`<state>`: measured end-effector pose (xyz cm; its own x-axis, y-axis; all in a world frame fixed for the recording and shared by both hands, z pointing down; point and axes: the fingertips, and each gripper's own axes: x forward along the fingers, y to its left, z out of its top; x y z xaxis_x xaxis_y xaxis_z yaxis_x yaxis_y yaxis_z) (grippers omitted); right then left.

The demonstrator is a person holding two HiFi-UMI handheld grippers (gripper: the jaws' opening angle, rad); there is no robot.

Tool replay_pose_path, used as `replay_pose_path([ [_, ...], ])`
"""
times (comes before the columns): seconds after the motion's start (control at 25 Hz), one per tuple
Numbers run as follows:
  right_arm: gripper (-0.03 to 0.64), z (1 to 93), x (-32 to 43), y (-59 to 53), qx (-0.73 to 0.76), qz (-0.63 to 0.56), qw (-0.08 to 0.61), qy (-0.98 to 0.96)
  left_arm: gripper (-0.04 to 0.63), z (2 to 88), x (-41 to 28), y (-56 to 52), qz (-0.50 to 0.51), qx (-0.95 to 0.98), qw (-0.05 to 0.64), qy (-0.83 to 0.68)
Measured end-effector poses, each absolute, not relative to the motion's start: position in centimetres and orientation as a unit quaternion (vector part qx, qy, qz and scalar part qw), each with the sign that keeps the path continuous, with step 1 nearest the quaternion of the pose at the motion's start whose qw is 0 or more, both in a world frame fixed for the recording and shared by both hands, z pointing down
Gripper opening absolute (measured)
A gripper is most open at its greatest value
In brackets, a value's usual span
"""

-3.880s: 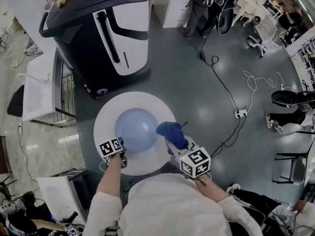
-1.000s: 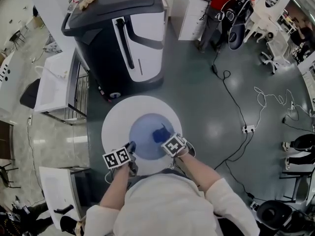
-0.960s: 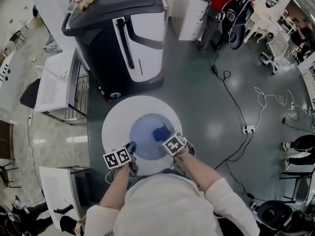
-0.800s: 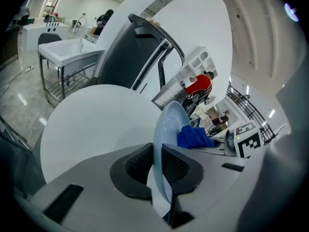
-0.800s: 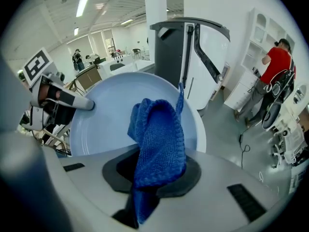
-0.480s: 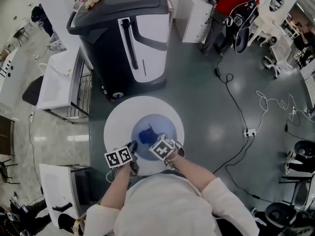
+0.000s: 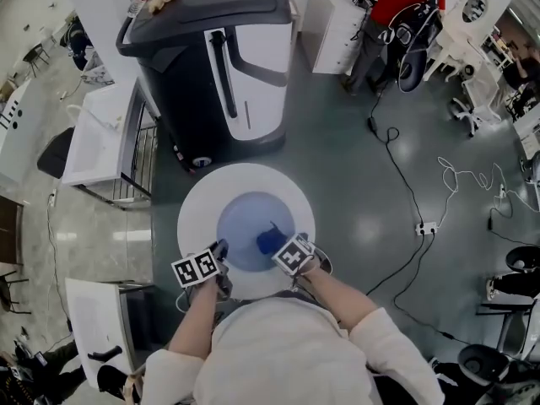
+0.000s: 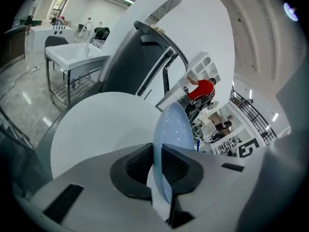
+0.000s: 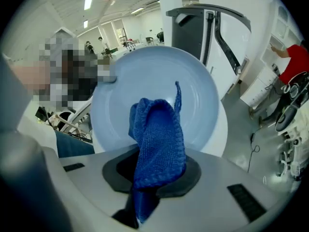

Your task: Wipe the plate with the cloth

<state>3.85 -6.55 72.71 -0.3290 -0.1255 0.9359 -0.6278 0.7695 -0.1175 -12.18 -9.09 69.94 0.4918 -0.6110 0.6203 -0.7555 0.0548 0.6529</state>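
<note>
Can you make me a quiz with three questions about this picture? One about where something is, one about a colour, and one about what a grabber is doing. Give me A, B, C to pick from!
1. Where is the plate?
A. Over the round white table
B. On the floor
C. On a chair

2. What colour is the cloth?
A. Red
B. Dark blue
C. Yellow

3. What is the left gripper doing?
A. Wide open, empty
B. Shut on a cup
C. Shut on the plate's rim

Answers:
1 A: the head view shows tabletop all round the plate.
2 B: the right gripper pinches blue knit.
3 C: its pads squeeze the rim.
</note>
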Motion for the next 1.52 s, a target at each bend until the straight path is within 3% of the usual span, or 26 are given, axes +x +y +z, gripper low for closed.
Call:
replay_pose_path([
  [0.36,0.089,70.4,6.1,-13.0,0.345,0.208,0.5,-0.767,0.046,69.9,-10.0,-7.4,0.091,0.705,0.523,-0.471],
  [0.76,0.089,69.0,-2.7,-11.3,0.256,0.179,0.448,-0.838,0.046,69.5,-9.2,-7.6,0.115,0.724,0.5,-0.461],
  [1.08,0.089,72.6,-3.7,-4.1,0.106,0.17,0.516,-0.833,0.046,68.5,-12.8,-10.5,0.067,0.697,0.501,-0.508],
  [1.36,0.089,73.0,2.9,-6.6,0.158,0.141,0.602,-0.77,0.046,68.5,-14.0,-10.7,0.068,0.698,0.501,-0.507],
  [1.52,0.089,72.9,6.3,-10.2,0.219,0.126,0.617,-0.745,0.046,69.1,-13.0,-9.9,0.074,0.702,0.51,-0.491],
])
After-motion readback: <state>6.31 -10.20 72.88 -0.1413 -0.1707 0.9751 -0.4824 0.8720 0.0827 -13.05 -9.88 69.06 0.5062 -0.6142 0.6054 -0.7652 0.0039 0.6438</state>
